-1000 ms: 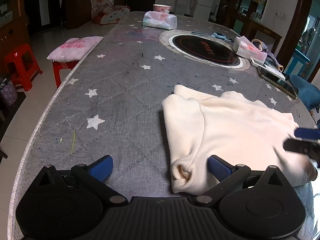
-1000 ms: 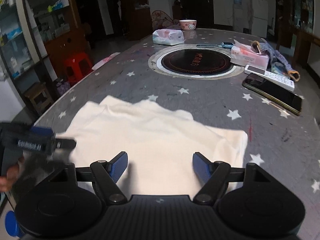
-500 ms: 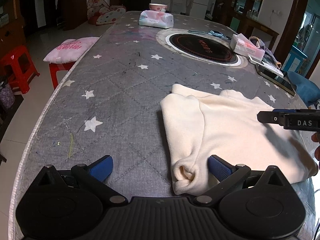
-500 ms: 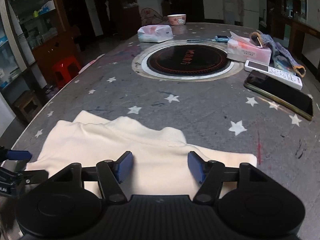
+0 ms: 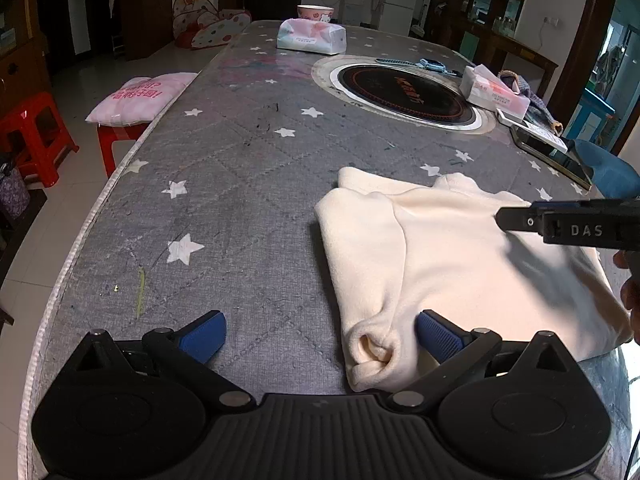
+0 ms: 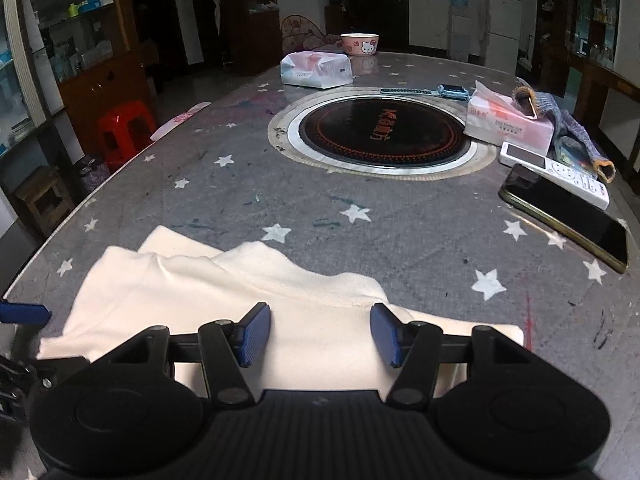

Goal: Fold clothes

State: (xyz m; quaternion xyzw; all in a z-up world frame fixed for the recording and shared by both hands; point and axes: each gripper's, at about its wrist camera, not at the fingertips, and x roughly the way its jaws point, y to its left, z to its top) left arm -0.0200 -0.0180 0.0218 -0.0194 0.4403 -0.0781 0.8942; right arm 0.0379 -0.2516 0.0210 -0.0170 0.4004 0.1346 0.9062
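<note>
A cream garment (image 5: 452,264) lies folded on the grey star-patterned table (image 5: 240,200), near its front edge. My left gripper (image 5: 320,336) is open at the garment's near left corner, its right finger resting on the cloth by a rolled cuff. My right gripper (image 6: 318,334) is open over the garment (image 6: 224,296), with cloth beneath both fingers. The right gripper's body shows in the left wrist view (image 5: 572,228), above the garment's right part. A blue fingertip of the left gripper shows at the left edge of the right wrist view (image 6: 24,313).
A round black cooktop (image 6: 380,130) is set in the table's middle. Tissue packs (image 6: 316,69), a pink bowl (image 6: 359,44), a watch, a tissue box (image 6: 508,122), a remote and a phone (image 6: 564,214) lie beyond. Red stools (image 5: 34,136) stand left of the table.
My right gripper has risen and drawn back over the garment; its jaws stand a little narrower. The left gripper has stayed at the garment's near left corner.
</note>
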